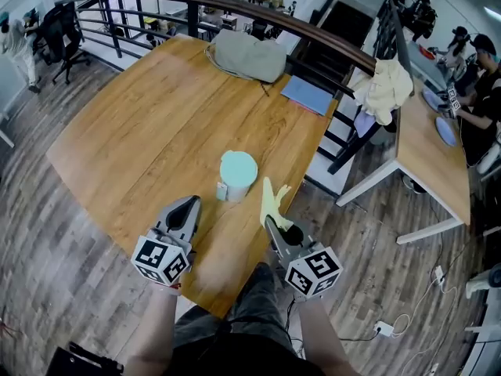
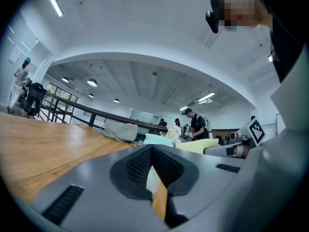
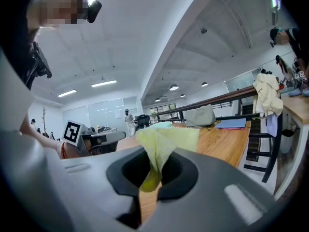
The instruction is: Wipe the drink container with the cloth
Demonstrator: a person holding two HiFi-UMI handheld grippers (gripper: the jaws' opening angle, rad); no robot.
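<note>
Upright near the middle of the wooden surface (image 1: 149, 124): mint drink container (image 1: 237, 174). At its seven o'clock, left claw (image 1: 190, 203) pressed fully together, nothing inside. At its five o'clock, right claw (image 1: 271, 222) clamped on yellow cloth (image 1: 273, 197), loose end standing up just beside the container.

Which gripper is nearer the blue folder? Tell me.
Right. The right gripper, holding the cloth, sits nearly straight this side of the folder; the left gripper is farther left.

Beside the drink container (image 1: 238, 171), a whitish item (image 1: 222, 189) too small for identification.
</note>
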